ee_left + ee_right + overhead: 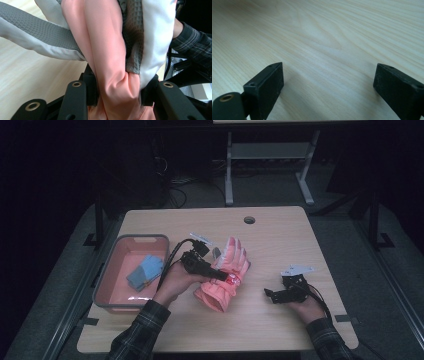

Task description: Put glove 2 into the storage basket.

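Glove [225,275] in pink lies at the centre of the high view on the table [280,235], and your left gripper [221,276] is clamped on its cuff fabric. Your right gripper [270,294], at lower right, rests on the wood with jaws wide apart, empty. A blue item [145,271] sits in the pink bin [131,272] at left; moving the glove there looks not yet done.
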